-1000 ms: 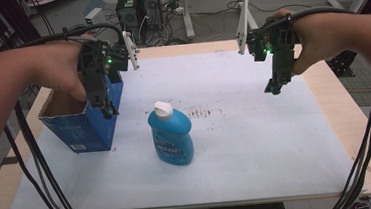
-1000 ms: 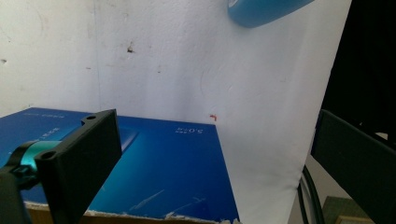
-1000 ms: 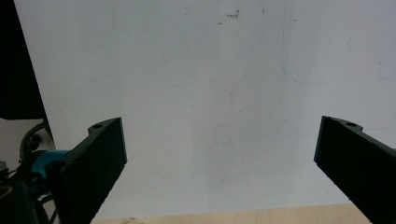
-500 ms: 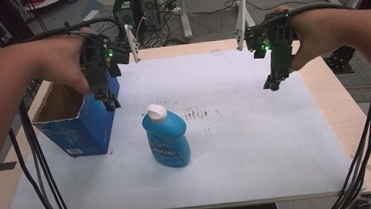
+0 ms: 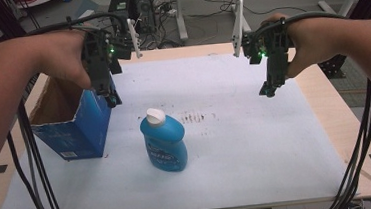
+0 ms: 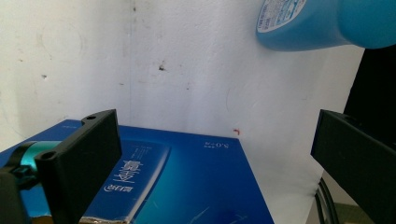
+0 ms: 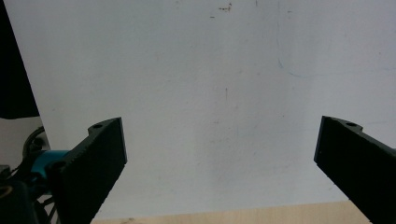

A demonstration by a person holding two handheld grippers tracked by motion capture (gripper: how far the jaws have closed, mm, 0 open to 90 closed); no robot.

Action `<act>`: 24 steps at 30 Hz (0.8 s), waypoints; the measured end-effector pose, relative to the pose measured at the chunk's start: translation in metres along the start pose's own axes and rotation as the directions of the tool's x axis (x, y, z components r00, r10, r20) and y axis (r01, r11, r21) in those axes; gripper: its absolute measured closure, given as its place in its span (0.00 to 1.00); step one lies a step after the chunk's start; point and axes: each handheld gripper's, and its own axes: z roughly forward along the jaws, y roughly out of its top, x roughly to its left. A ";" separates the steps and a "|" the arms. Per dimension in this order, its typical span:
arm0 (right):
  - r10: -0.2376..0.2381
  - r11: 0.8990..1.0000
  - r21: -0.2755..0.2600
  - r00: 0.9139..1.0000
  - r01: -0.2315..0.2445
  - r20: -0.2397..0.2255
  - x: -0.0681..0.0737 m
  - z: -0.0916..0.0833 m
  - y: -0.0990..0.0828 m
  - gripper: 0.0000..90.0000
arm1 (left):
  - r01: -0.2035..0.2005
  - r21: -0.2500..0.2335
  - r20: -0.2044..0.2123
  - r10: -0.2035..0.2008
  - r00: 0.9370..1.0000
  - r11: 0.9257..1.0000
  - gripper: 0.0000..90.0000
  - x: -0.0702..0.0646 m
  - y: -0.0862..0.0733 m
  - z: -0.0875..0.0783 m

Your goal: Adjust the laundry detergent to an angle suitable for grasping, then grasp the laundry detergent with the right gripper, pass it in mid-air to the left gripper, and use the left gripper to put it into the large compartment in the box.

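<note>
High view puts the left gripper (image 5: 113, 97) at about ten o'clock on the table, hanging over the near right corner of the blue box (image 5: 83, 132). Its jaws stand wide apart with nothing between them; whether a tip brushes the box rim cannot be told. Left gripper view looks down past those spread jaws onto the blue printed side of the box (image 6: 187, 186), with the blue bottle (image 6: 322, 23) at one o'clock in that frame, well clear of the jaws.

On the table the bottle (image 5: 165, 141) stands upright with its white cap (image 5: 155, 117) on, just beside the box at the box's three o'clock and apart from it, a narrow strip of white sheet between them. The box is open at the top and sits close to the left edge of the white sheet (image 5: 257, 144), at nine o'clock.

At two o'clock the right gripper (image 5: 267, 89) hangs above bare sheet, released and holding nothing. Right gripper view shows its jaws (image 7: 219, 163) spread wide over plain white sheet, the wooden table edge (image 7: 224, 217) at six o'clock.

Open sheet runs from the bottle toward three, four and six o'clock. A band of bare wooden table (image 5: 335, 123) lies along the right side.
</note>
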 end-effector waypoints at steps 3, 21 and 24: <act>0.000 1.000 0.000 1.000 0.000 0.001 0.000 0.001 0.001 0.02 | -0.001 0.004 0.002 0.001 1.000 1.000 0.02 0.002 0.000 0.001; 0.007 0.999 -0.036 1.000 -0.007 -0.003 0.013 0.004 -0.001 0.02 | -0.013 0.025 0.004 0.013 1.000 1.000 0.02 0.000 -0.003 0.008; 0.028 0.996 -0.084 1.000 -0.029 -0.014 0.022 0.003 -0.004 0.02 | -0.021 0.028 -0.003 0.021 1.000 0.999 0.02 -0.002 -0.005 0.007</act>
